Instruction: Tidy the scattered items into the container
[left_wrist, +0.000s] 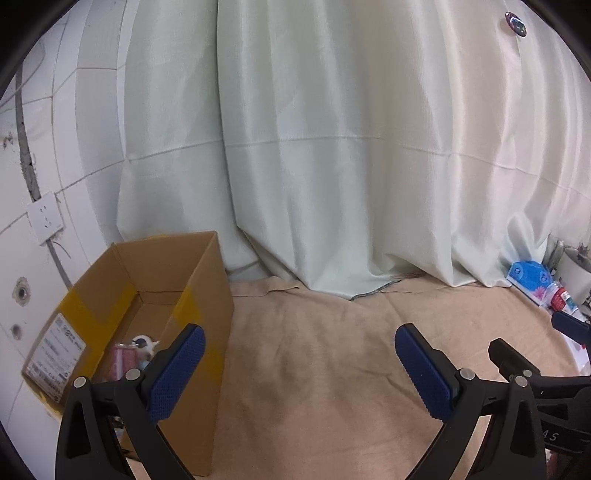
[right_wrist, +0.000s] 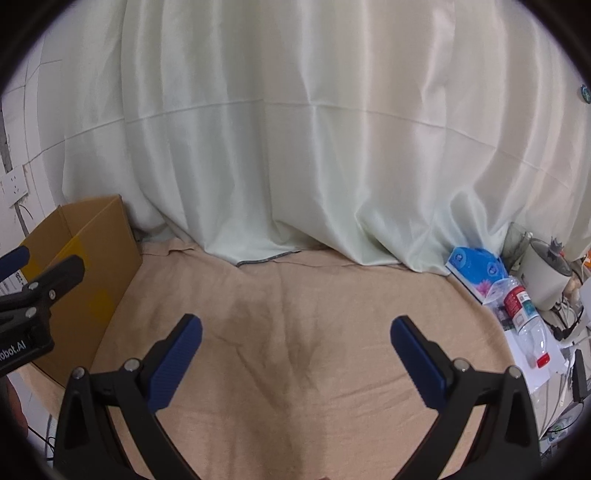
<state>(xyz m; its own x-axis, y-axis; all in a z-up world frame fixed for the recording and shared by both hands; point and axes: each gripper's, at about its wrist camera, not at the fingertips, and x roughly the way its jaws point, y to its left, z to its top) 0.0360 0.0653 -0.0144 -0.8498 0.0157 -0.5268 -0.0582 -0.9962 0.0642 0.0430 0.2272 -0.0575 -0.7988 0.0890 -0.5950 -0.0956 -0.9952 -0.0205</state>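
An open cardboard box (left_wrist: 207, 295) stands at the left of a beige cloth-covered table (left_wrist: 314, 350); it also shows at the left in the right wrist view, cardboard box (right_wrist: 92, 251). Inside it lie a pink item (left_wrist: 123, 360) and a small white-and-dark toy (left_wrist: 146, 345). My left gripper (left_wrist: 300, 343) is open and holds nothing, its left finger in front of the box's right wall. My right gripper (right_wrist: 296, 332) is open above bare cloth, holding nothing. Its fingers (left_wrist: 509, 354) show at the right edge of the left wrist view.
A pale curtain (right_wrist: 295, 147) hangs behind the table. At the right edge lie a blue tissue pack (right_wrist: 476, 266), a lying plastic bottle (right_wrist: 524, 317), a white pot (right_wrist: 546, 277), papers and cables. A tiled wall with a socket (left_wrist: 46, 218) is at the left.
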